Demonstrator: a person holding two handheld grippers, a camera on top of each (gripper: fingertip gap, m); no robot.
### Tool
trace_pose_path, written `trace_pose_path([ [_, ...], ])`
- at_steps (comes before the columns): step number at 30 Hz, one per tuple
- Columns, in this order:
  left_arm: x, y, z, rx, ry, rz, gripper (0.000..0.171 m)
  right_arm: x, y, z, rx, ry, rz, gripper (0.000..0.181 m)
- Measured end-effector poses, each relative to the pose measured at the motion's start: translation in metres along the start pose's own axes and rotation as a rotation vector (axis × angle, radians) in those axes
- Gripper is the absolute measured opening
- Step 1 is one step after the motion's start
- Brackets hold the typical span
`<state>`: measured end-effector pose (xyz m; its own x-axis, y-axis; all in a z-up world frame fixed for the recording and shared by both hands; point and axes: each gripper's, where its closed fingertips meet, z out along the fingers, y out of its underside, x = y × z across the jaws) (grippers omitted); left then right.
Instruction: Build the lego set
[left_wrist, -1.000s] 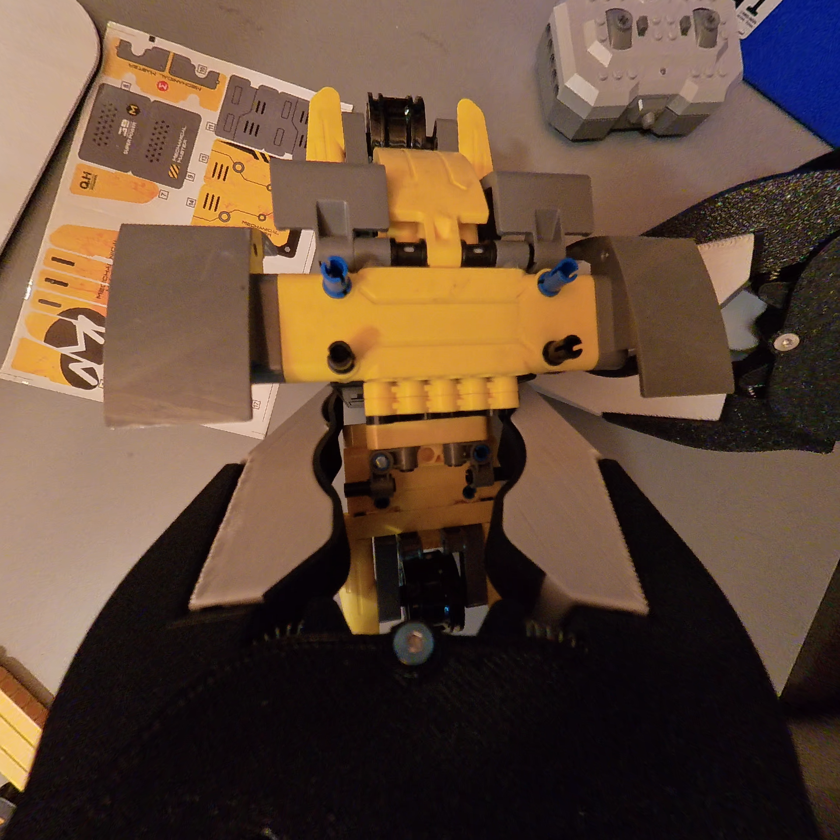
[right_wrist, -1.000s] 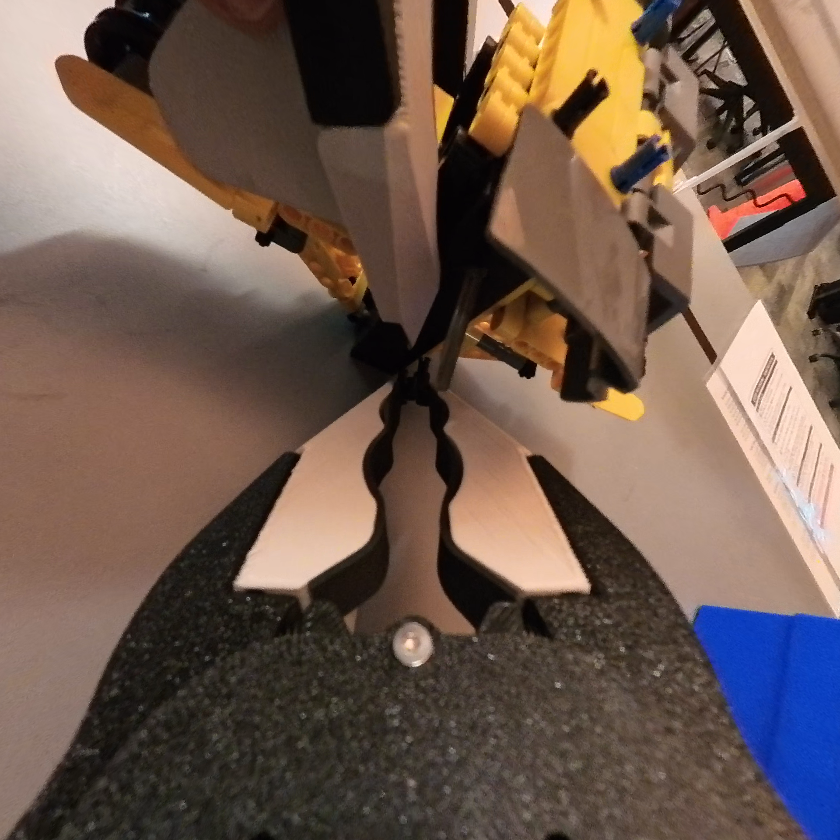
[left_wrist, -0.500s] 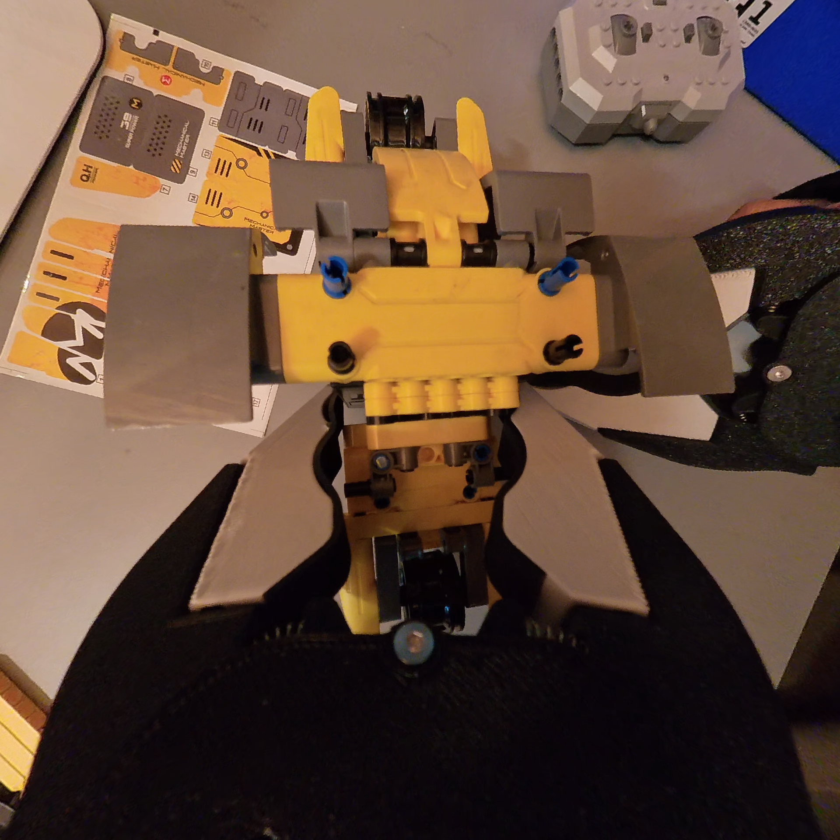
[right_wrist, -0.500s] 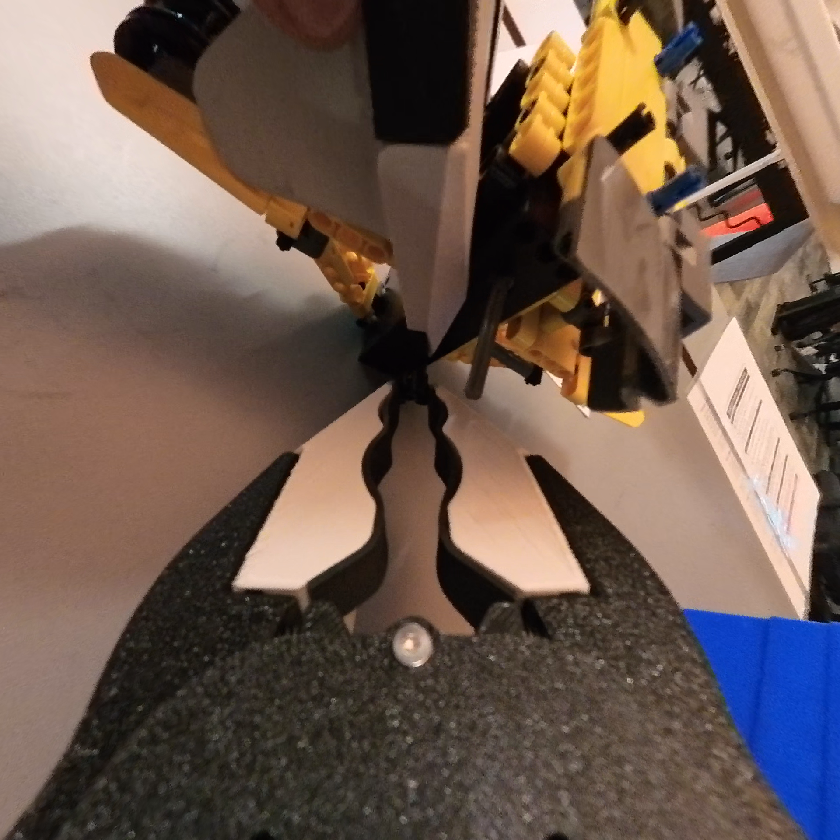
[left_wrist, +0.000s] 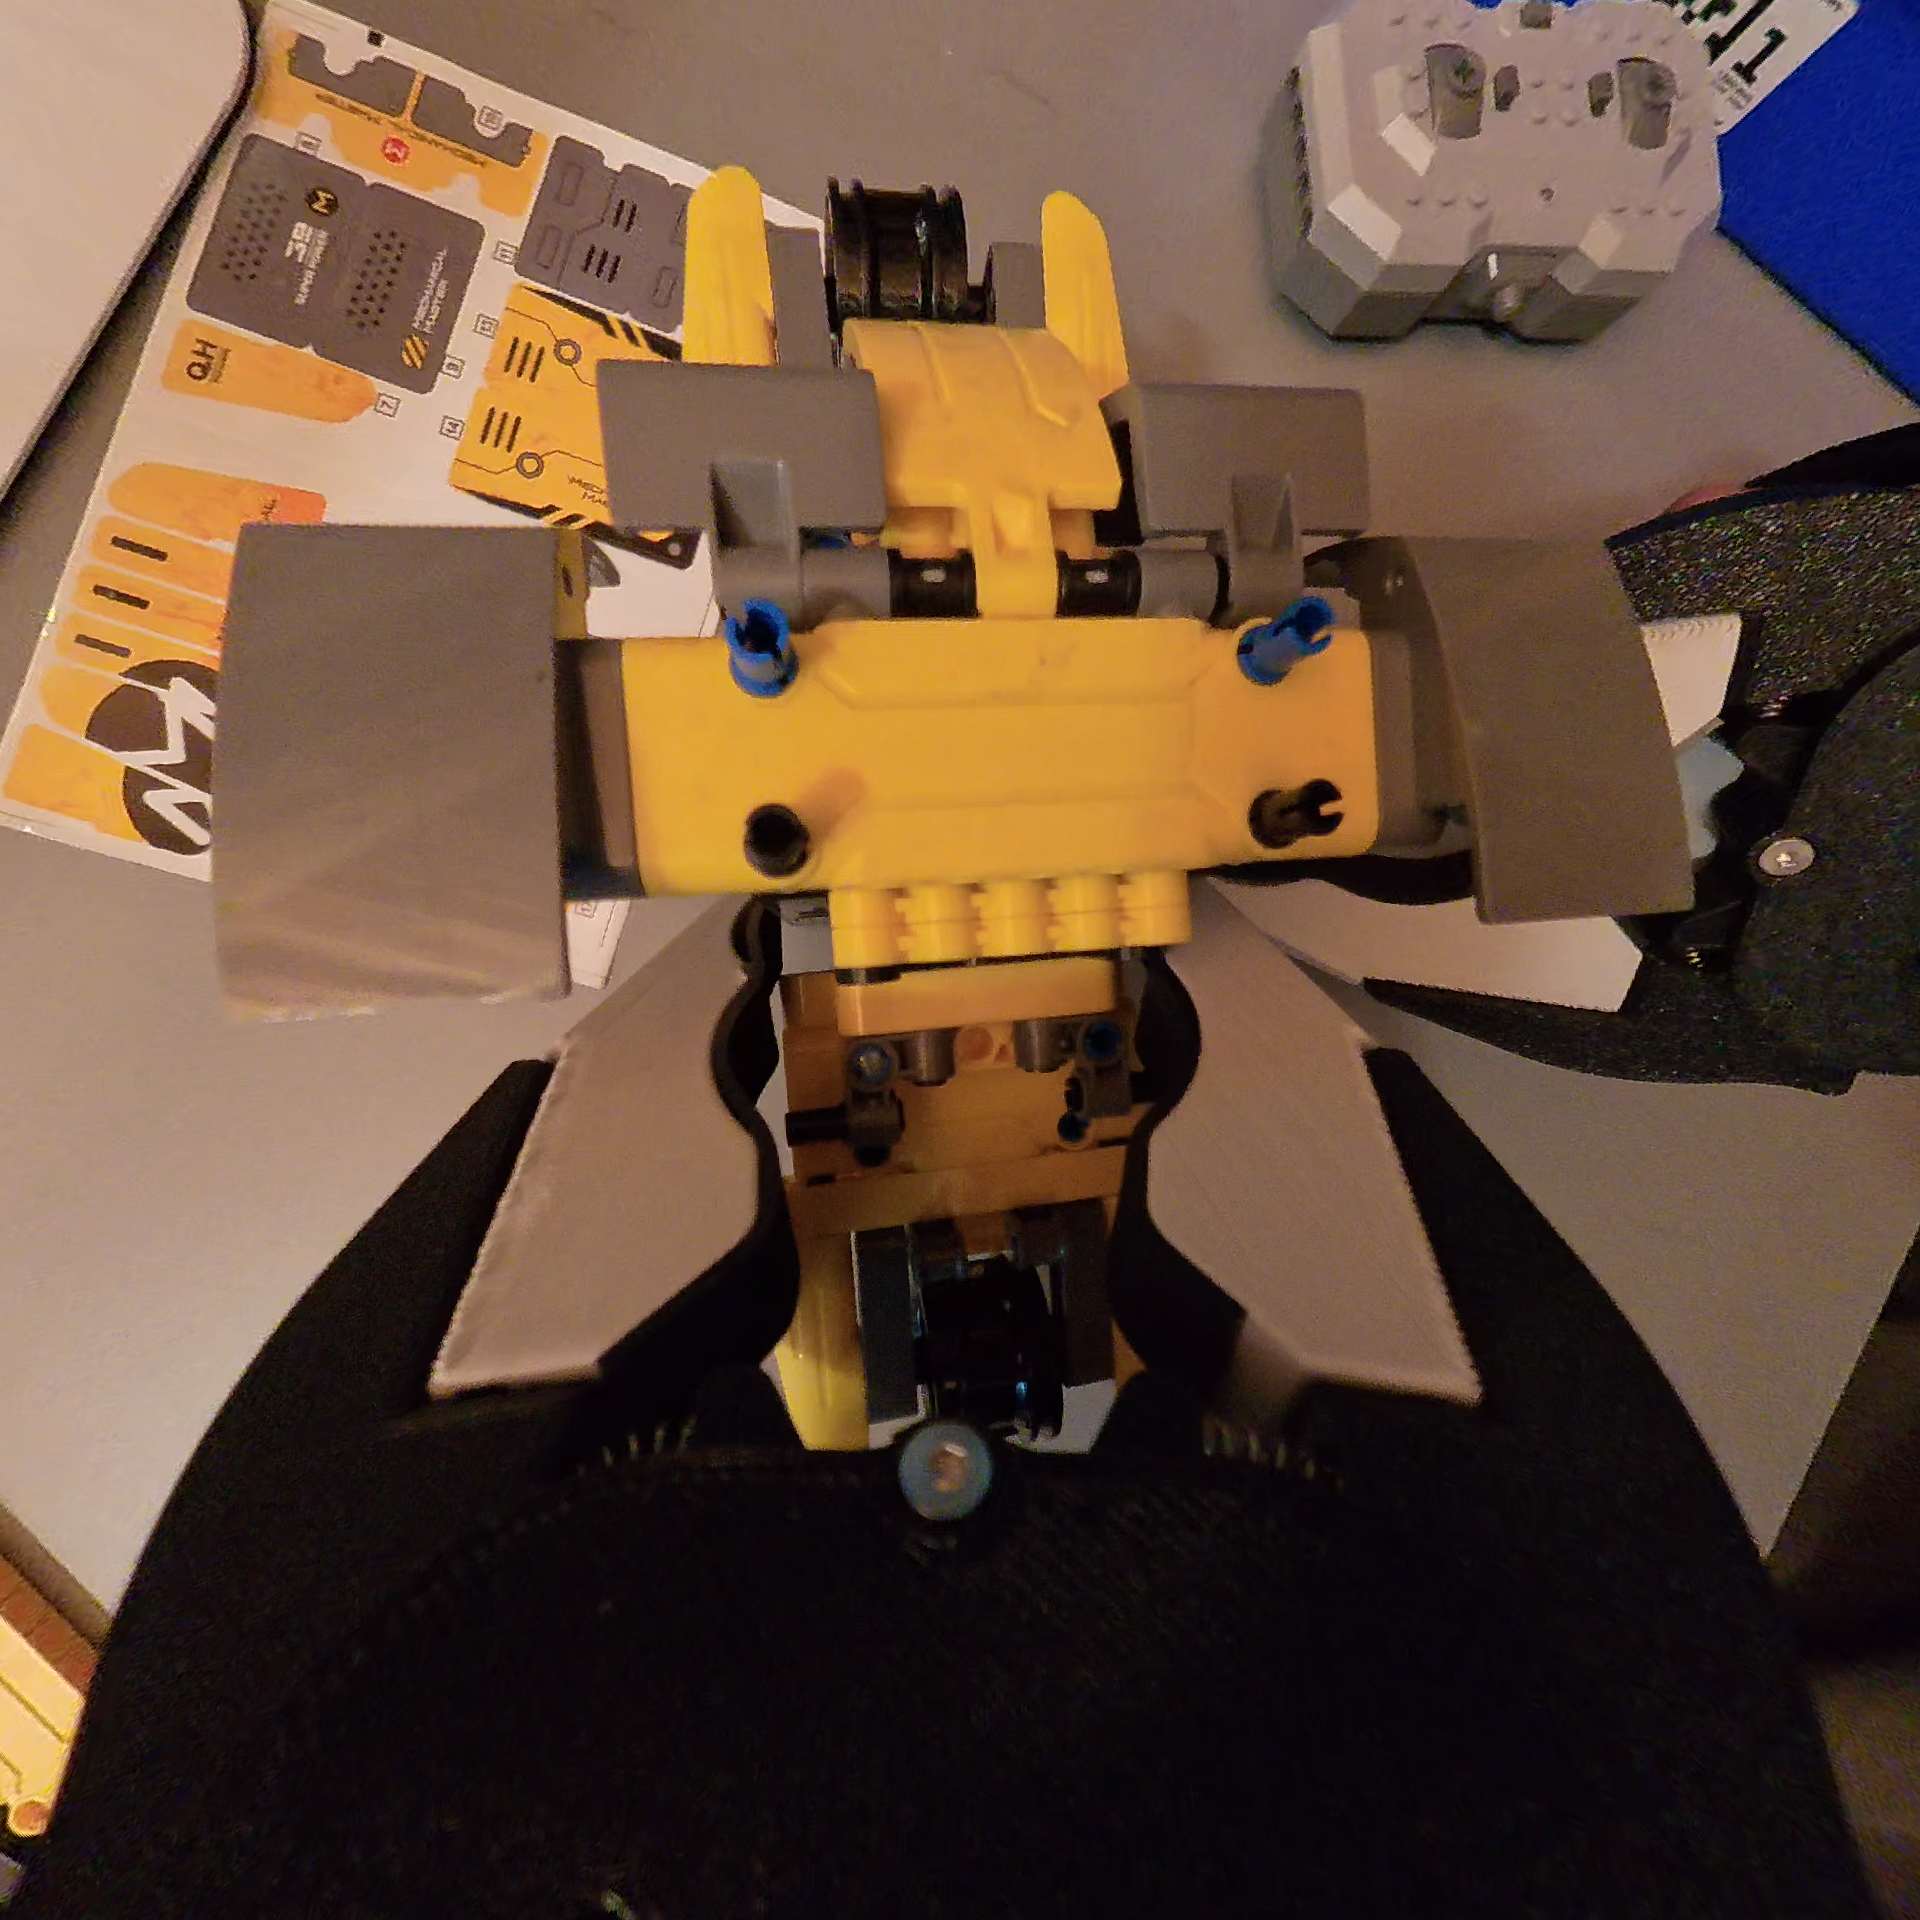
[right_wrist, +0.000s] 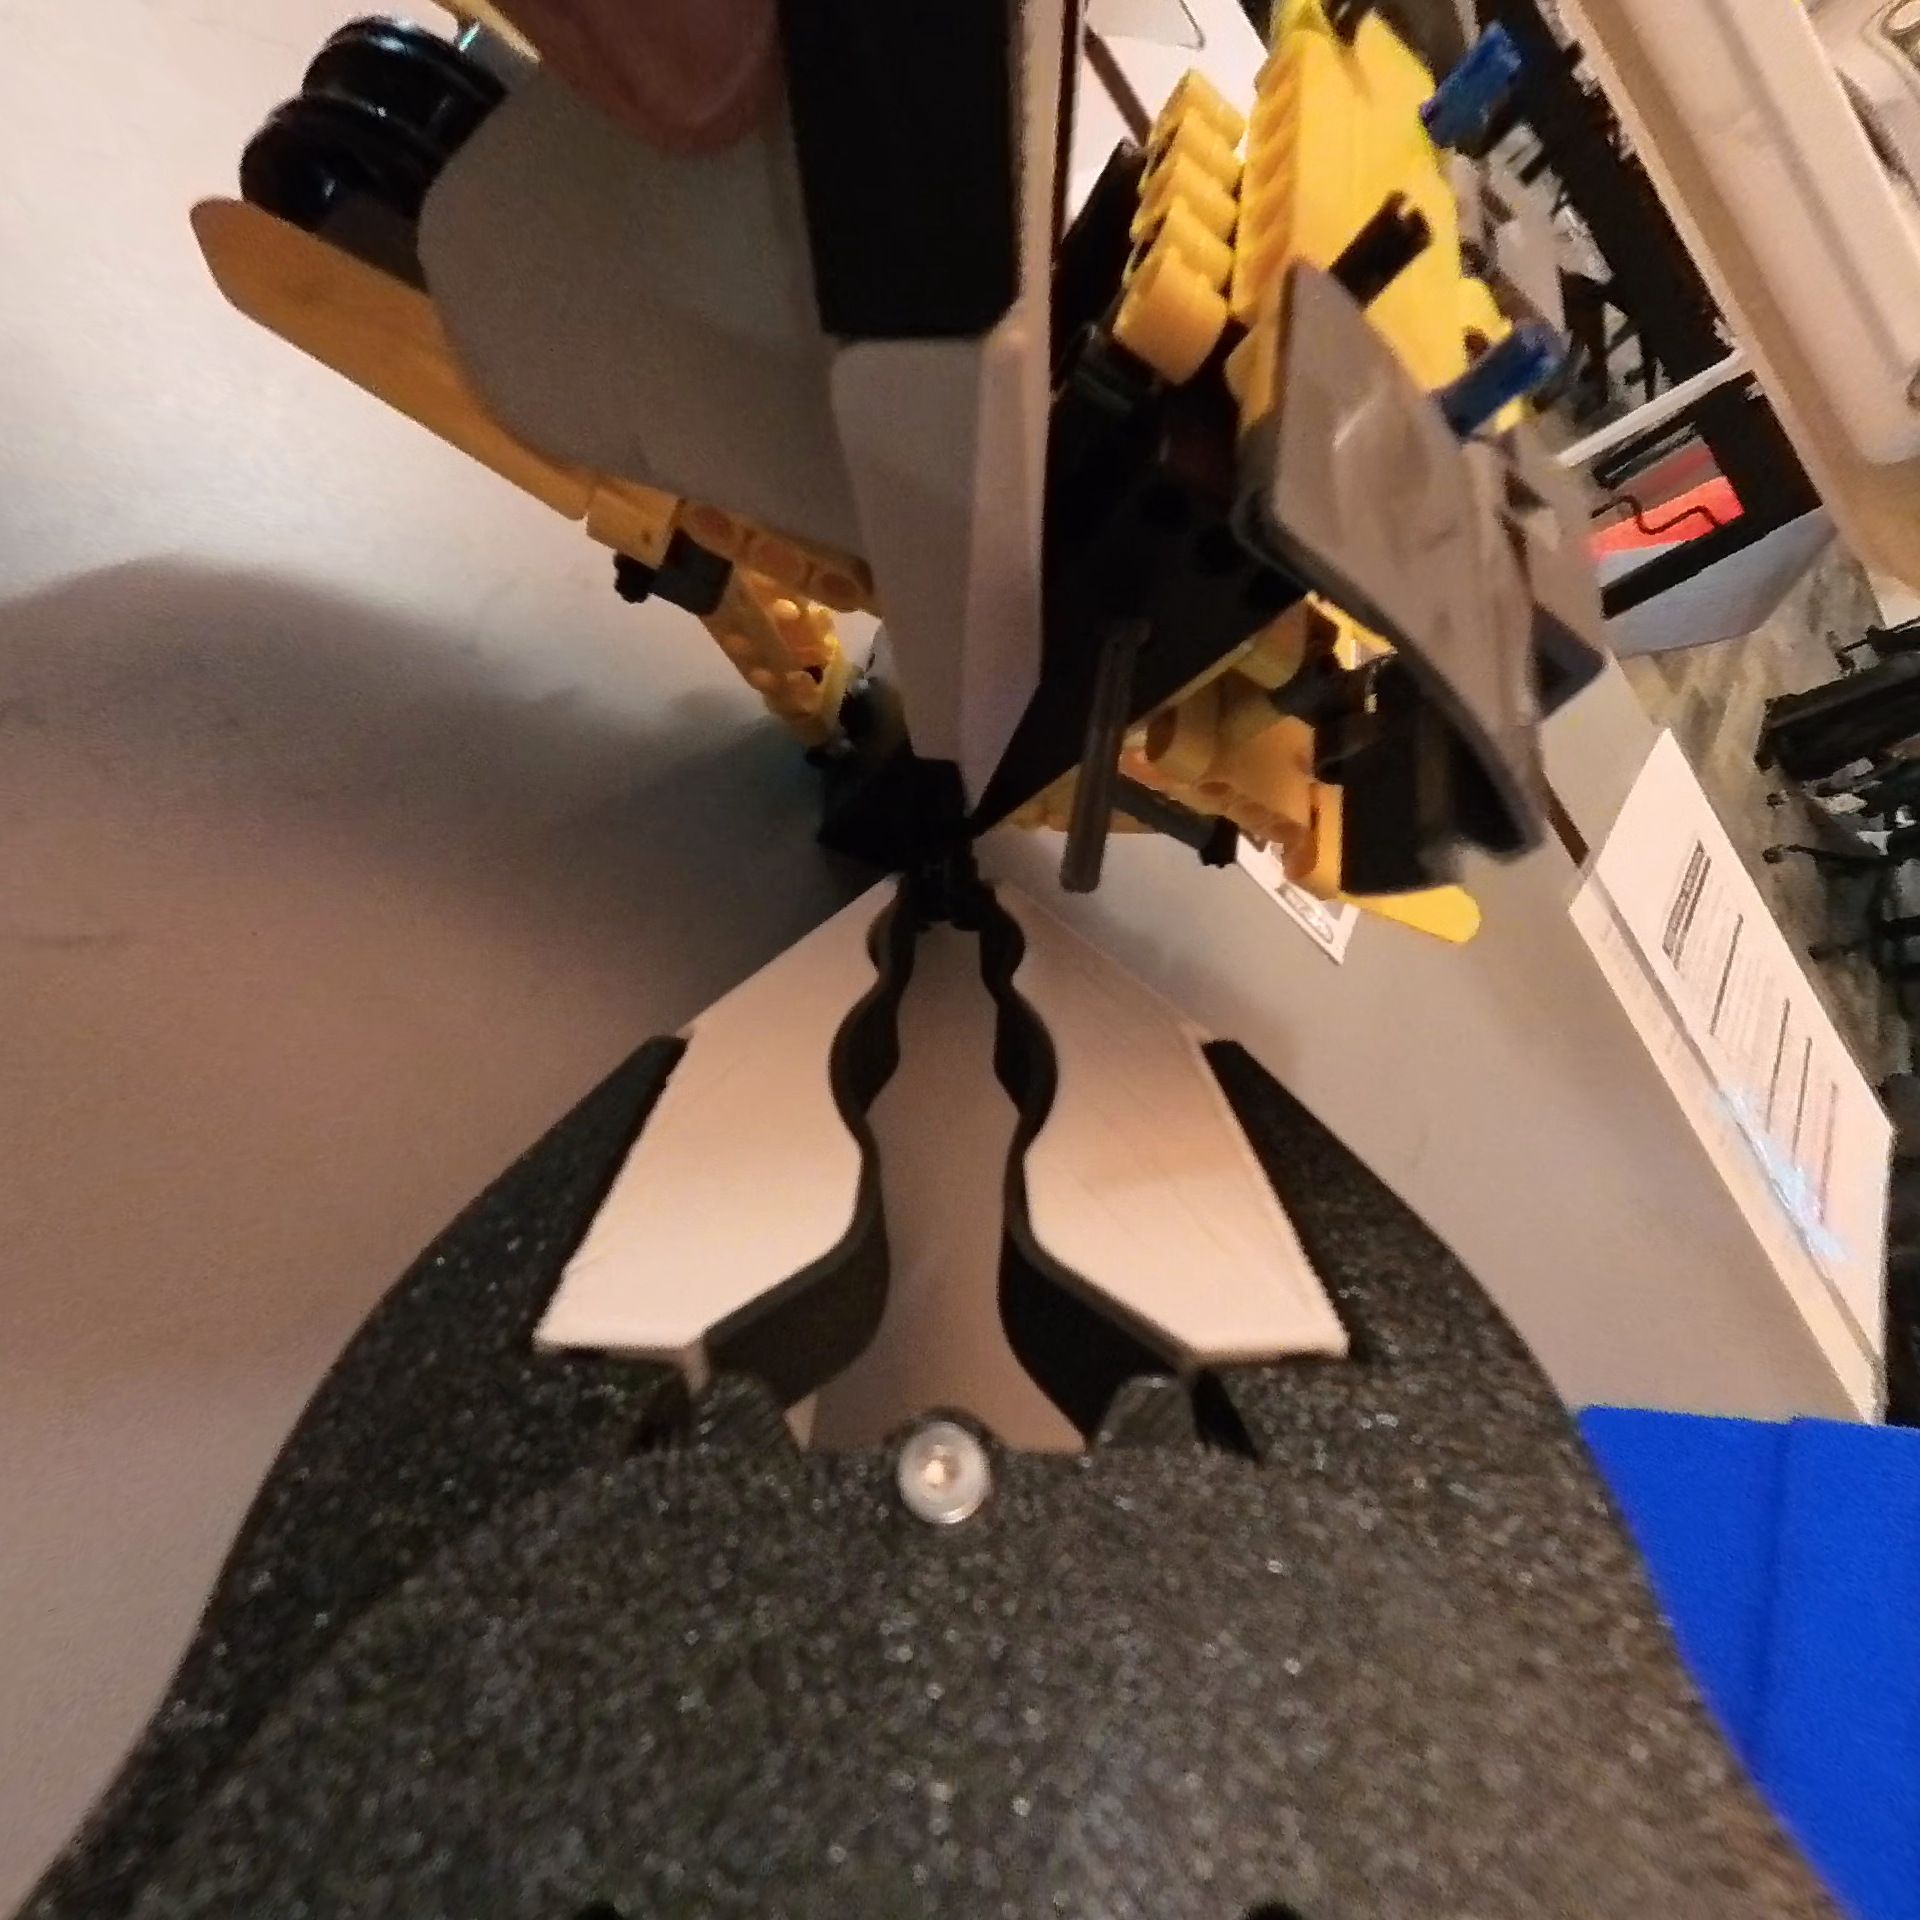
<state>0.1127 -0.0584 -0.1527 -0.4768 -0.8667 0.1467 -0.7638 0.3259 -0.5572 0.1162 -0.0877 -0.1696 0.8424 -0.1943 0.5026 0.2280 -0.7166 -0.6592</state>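
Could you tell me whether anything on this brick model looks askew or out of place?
On the yellow brick model, the right blue pin leans sideways while the left blue pin stands straight. Nothing looks broken or spilled.

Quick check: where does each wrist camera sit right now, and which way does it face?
Left wrist view: on the left gripper, looking down at the table; fingers clamp the yellow brick model; right gripper at right edge.
Right wrist view: on the right gripper, facing across the table; tips pinch a small black piece under the model.
Shared: model, table, both grippers.
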Motion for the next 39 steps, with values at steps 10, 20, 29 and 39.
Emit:
trace_pose_path([
  [10, 0.009, 0.002, -0.001, -0.002, 0.123, -0.005, 0.078, 0.000, 0.002, 0.001, 0.014, 0.002, -0.012, 0.011],
  [20, 0.005, 0.004, -0.057, 0.064, 0.302, 0.075, 0.088, 0.002, 0.002, 0.001, 0.030, -0.005, -0.017, 0.011],
  [29, -0.050, 0.002, -0.035, 0.344, 0.297, 0.125, 0.082, 0.004, 0.002, 0.002, 0.040, -0.010, -0.024, 0.011],
  [39, 0.007, 0.014, -0.031, 0.256, 0.790, -0.034, 0.080, 0.001, 0.006, 0.003, 0.051, -0.050, -0.073, 0.011],
])
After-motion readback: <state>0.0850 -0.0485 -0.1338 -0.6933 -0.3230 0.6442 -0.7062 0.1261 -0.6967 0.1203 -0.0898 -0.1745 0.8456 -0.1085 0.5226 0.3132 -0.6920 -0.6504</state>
